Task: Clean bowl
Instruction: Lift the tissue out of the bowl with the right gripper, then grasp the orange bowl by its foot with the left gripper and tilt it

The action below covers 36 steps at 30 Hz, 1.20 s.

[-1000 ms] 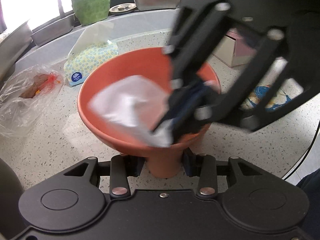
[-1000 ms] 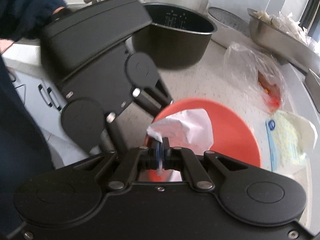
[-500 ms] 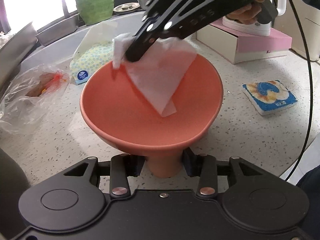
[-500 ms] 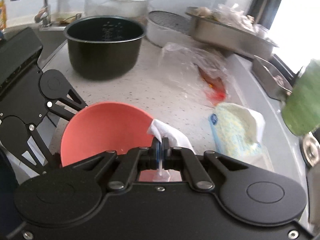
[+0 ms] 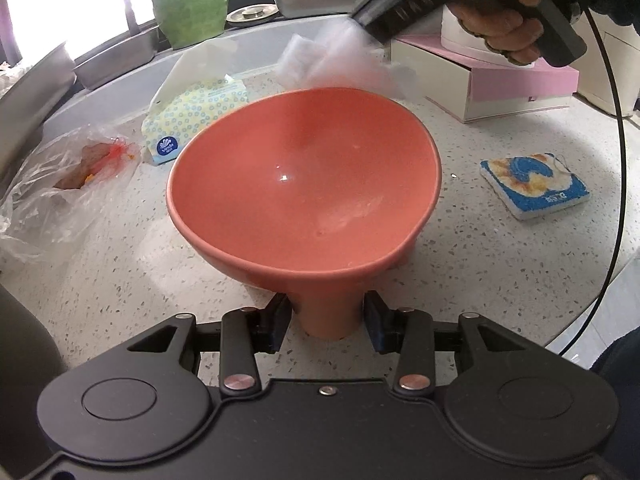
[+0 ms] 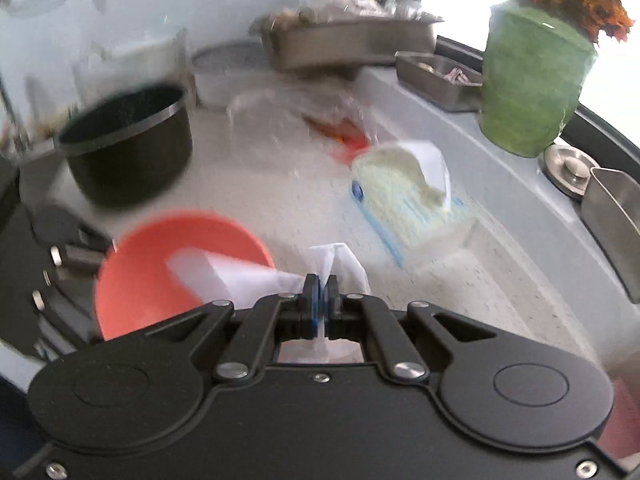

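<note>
Gripping the narrow foot of the coral bowl (image 5: 304, 184) between its two pads, the left gripper (image 5: 326, 322) holds it tilted on the speckled counter (image 5: 480, 264), mouth turned up and away from the camera; the foot is the sensible place to hold, being a short stem the jaws can close around from either side, whereas the wide flaring rim offers no such purchase; the bowl looks rigid and smooth, with a glossy highlight inside, so I judge it slippery when wet and liable to twist in a light grip; it reads as plastic or glazed ware, though which I cannot tell, so it is safest treated as breakable; the right gripper (image 6: 321, 308) is pressed together on a white tissue (image 6: 336, 268), which hangs limp and soft just beyond the bowl's far rim; so thin a sheet is likely to tear or wad if dragged hard; a tissue pack (image 5: 192, 116) lies near the bowl.
</note>
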{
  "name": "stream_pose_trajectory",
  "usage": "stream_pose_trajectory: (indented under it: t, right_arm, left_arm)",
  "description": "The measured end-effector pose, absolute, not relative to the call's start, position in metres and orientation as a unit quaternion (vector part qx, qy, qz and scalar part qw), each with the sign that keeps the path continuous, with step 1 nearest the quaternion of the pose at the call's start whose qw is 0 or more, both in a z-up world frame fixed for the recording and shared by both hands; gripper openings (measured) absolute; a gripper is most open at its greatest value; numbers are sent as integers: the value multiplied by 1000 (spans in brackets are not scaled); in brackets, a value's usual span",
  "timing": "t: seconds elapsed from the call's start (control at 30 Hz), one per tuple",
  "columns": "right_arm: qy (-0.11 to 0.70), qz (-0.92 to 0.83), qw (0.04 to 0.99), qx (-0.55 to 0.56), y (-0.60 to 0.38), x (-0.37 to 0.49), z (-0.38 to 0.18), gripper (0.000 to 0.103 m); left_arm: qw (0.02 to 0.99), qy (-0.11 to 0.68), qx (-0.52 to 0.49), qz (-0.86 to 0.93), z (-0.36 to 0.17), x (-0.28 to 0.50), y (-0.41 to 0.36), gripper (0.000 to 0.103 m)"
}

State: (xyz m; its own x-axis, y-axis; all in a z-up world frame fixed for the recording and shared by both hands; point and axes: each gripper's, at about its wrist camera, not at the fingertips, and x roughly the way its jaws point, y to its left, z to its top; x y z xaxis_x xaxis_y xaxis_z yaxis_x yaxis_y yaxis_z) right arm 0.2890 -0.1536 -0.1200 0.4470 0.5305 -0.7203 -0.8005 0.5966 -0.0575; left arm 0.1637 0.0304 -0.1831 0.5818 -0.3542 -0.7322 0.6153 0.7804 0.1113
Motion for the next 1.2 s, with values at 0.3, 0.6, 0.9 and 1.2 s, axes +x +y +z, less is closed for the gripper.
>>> stream_pose_trajectory:
  t: [0.3,0.6,0.9,1.2]
  right_arm:
    - [347,445,769,-299,-154,237,-132,3]
    - [321,528,689,-379,-128,178,-117,2]
    - [276,589,646,-399,-61,179,-96,2]
    - [242,581,674,-386,-16,228,-85,3]
  left_arm:
    - [875,355,171,-282,-182,167,31,40]
    - [886,337,153,-281,-185,162,35,40]
    - [902,331,117,-253,-193,145,44,40]
    - [905,320,153,-233,-173,123,51,40]
